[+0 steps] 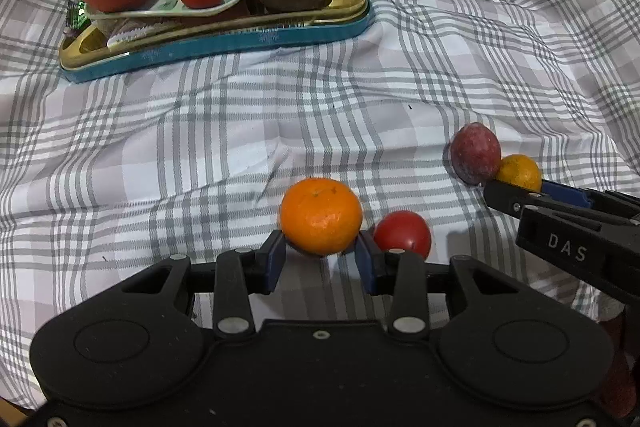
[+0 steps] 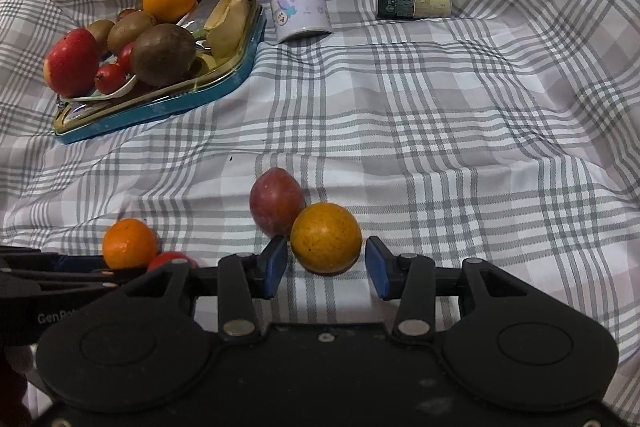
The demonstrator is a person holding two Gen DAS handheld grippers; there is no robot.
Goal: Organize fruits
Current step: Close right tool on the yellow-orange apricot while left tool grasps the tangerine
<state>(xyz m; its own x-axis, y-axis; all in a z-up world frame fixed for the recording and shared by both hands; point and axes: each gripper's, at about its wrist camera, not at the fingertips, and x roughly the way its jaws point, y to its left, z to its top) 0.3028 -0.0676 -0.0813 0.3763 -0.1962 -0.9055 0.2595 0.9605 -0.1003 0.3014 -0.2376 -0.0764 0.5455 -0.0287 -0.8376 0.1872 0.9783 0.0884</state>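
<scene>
Left gripper point(image 1: 321, 261) pads pinching tangerine point(image 1: 321, 215); right gripper point(image 2: 327, 266) open around yellow-orange fruit point(image 2: 326, 238), gaps visible. Risks nudging purple fruit point(image 2: 276, 205) touching it, or tomato point(image 1: 402, 233) rolling.

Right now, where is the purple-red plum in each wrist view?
Left wrist view: the plum lies at right, mid-height, touching the small yellow-orange fruit.
Right wrist view: the plum lies at centre, just above the right claw.
Shared landmark: the blue-rimmed tray, upper left in both.
</scene>
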